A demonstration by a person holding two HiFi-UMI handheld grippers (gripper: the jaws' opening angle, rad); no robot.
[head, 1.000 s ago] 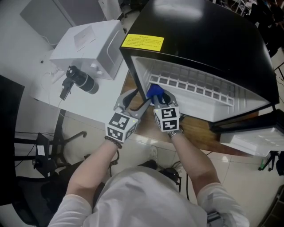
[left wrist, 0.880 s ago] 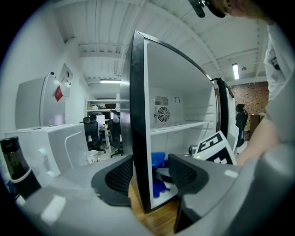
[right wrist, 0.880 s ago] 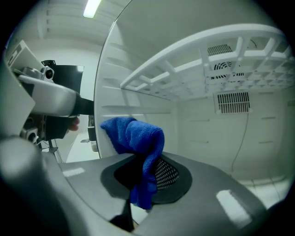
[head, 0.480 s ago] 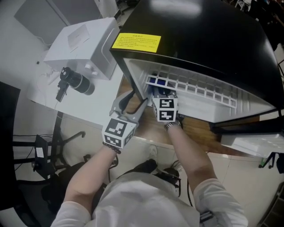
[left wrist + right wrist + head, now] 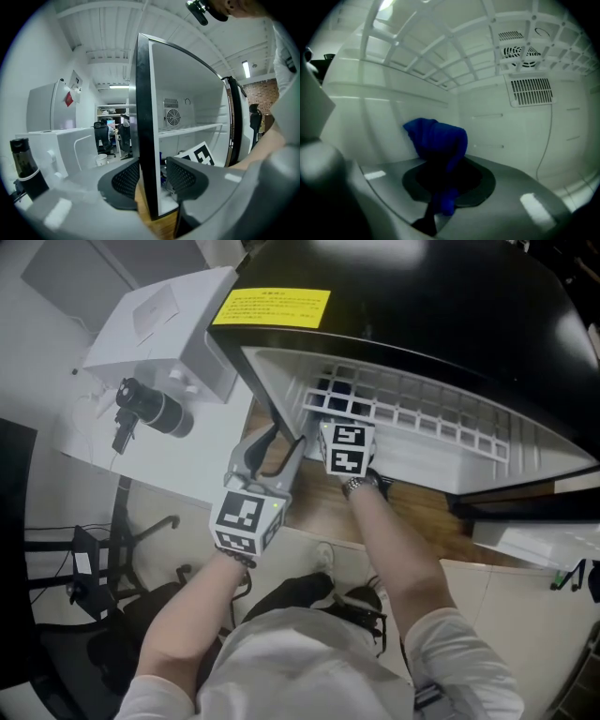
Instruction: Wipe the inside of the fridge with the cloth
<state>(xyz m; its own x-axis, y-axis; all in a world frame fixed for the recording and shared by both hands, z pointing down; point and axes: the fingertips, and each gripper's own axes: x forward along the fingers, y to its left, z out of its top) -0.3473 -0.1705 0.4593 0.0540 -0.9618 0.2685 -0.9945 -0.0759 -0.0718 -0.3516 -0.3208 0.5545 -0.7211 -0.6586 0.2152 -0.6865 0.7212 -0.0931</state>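
Blue cloth (image 5: 436, 140) clenched in the fingers (image 5: 511, 187) of the right gripper (image 5: 443, 176), bunched just ahead of their tips, close beside the white inner wall of the fridge (image 5: 422, 315); contact cannot be told. The wire shelf (image 5: 440, 56) lies above the fingers. A second ago the cloth was at the fridge mouth; it now sits deeper, under the shelf, so wiping appears to be starting. Left gripper (image 5: 152, 180): its fingers (image 5: 126, 180) have just been closing astride the cabinet's front edge (image 5: 143, 117), not yet visibly pinching it, probably to steady the fridge.
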